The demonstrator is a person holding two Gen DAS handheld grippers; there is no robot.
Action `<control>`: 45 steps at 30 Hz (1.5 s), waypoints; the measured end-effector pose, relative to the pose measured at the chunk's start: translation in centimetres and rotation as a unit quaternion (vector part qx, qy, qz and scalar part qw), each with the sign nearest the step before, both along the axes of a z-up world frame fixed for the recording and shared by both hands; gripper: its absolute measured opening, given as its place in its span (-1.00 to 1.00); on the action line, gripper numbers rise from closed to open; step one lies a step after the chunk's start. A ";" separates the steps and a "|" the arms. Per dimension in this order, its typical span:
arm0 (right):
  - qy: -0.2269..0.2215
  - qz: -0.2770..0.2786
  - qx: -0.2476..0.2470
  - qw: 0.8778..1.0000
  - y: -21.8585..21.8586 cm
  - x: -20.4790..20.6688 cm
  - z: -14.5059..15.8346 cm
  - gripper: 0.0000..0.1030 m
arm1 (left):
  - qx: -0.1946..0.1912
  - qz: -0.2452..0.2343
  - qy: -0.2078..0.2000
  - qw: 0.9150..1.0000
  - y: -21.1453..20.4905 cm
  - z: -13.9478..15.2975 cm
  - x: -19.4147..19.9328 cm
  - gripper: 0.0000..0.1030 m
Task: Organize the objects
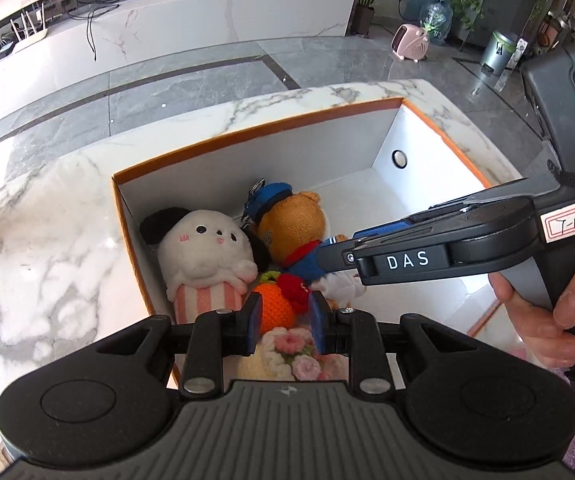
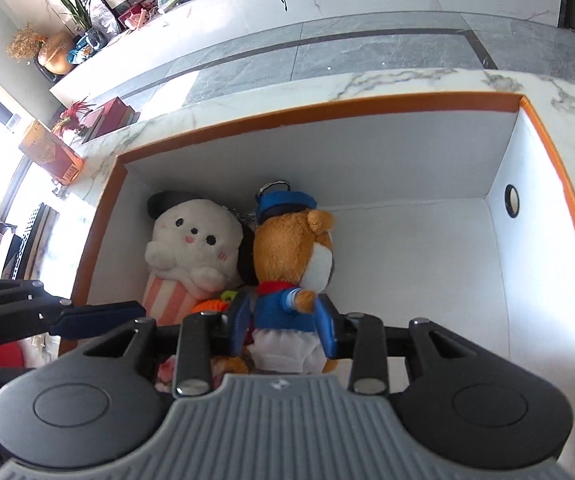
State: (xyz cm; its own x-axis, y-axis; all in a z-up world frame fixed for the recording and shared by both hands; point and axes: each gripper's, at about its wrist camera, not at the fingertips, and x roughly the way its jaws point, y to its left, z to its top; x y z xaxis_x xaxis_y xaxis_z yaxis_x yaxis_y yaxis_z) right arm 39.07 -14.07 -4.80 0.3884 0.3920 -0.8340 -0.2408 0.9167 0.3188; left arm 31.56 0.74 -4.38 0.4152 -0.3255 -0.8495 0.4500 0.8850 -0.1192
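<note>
An orange-rimmed white box [image 1: 255,130] [image 2: 307,108] sits on the marble table. In its left end lie a white plush dog with black ears [image 1: 203,252] [image 2: 193,246] and a brown bear in a blue cap and sailor suit [image 1: 293,226] [image 2: 293,248]. My right gripper [image 2: 285,322] is around the bear's blue torso, pads against it; it also shows in the left wrist view [image 1: 339,256]. My left gripper [image 1: 283,322] is open over an orange knitted toy with a red bow [image 1: 277,304] and a cream floral knitted piece [image 1: 287,354], touching neither.
The box's right half is bare white floor [image 2: 427,264], with a round hole [image 1: 399,158] in its end wall. Marble table [image 1: 39,248] surrounds the box. Red and orange boxes [image 2: 51,152] stand at the table's far left corner. Beyond is grey floor and a white counter.
</note>
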 end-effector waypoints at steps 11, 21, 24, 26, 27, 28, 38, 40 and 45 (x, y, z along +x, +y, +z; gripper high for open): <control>-0.090 0.023 0.040 0.995 -4.6 -10.9 6.4 -0.16 | -0.051 -0.032 -0.055 0.997 -0.5 4.6 -10.7 -0.40; -0.072 -0.054 -0.004 0.996 -11.1 -20.0 2.4 -0.12 | -0.106 0.004 -0.049 0.993 -2.5 1.4 -17.7 -0.40; -0.043 -0.090 -0.018 0.995 -13.1 -21.3 0.1 0.01 | -0.101 0.009 -0.046 0.994 -4.0 -0.6 -18.8 -0.35; -0.020 -0.113 -0.012 0.993 -14.2 -21.8 -1.2 0.12 | -0.095 0.010 -0.043 0.994 -5.1 -2.1 -19.0 -0.30; -0.008 -0.124 -0.010 0.992 -14.8 -22.1 -1.9 0.20 | -0.090 0.012 -0.041 0.995 -5.6 -2.9 -18.9 -0.29; 0.003 -0.135 -0.009 0.991 -15.2 -22.2 -2.5 0.25 | -0.088 0.012 -0.037 0.995 -6.1 -3.6 -18.9 -0.23; 0.050 -0.163 0.006 0.985 -16.7 -21.7 -6.0 0.34 | -0.044 -0.003 -0.010 0.999 -9.7 -7.9 -17.7 0.17; 0.046 -0.163 0.011 0.985 -16.8 -21.5 -6.2 0.34 | -0.033 -0.002 -0.006 0.999 -10.1 -8.5 -17.5 0.17; 0.036 -0.156 0.031 0.987 -17.1 -21.6 -6.3 0.36 | -0.023 0.002 0.004 1.000 -10.5 -9.4 -17.2 0.16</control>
